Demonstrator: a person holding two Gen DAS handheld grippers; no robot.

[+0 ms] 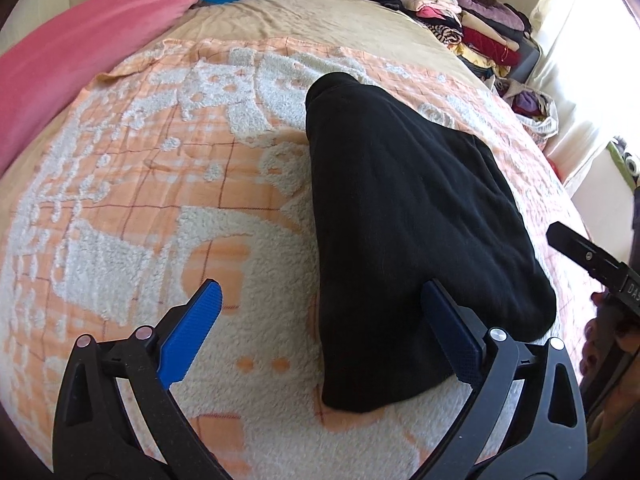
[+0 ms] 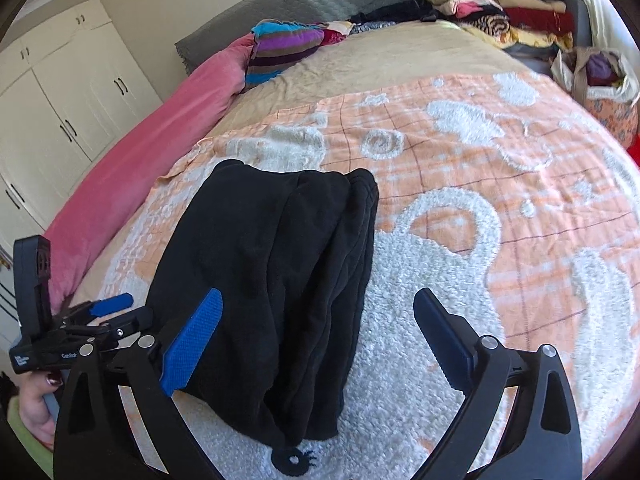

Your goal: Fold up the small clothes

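Observation:
A black garment lies folded in layers on the orange and white blanket on the bed. It also shows in the right wrist view, with stacked edges along its right side. My left gripper is open and empty, just above the garment's near left edge. My right gripper is open and empty, over the garment's near right edge. The left gripper shows at the left of the right wrist view; part of the right gripper's body shows at the right of the left wrist view.
A pink quilt runs along the bed's left side. A striped cushion and stacks of folded clothes sit at the far end. A bag of clothes stands at the right. White wardrobes are on the left.

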